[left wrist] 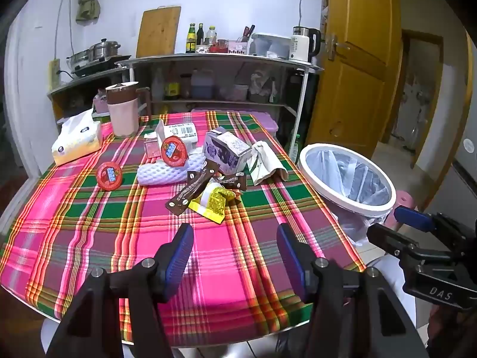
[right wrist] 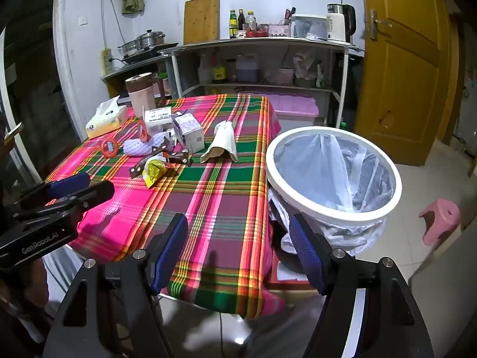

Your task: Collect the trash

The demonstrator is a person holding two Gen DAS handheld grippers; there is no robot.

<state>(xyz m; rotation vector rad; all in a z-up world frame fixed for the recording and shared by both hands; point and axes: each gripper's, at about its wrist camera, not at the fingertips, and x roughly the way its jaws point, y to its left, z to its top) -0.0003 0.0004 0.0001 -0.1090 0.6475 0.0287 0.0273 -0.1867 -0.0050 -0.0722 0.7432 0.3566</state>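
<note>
Scattered wrappers (left wrist: 205, 191) beside lined bin (left wrist: 313, 176)

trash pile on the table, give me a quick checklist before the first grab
1. Left gripper jaws open and empty: ok.
2. Right gripper jaws open and empty: ok.
3. Bin upright beside the table, liner in place, mouth unobstructed: ok.
4. Nearest pieces, the yellow wrapper and brown sachet, lie free on the cloth: ok.
5. Milk carton empty: cannot tell.
6. Tissue pack and pitcher stand apart from the pile, unlikely to be swept up: ok.
</note>
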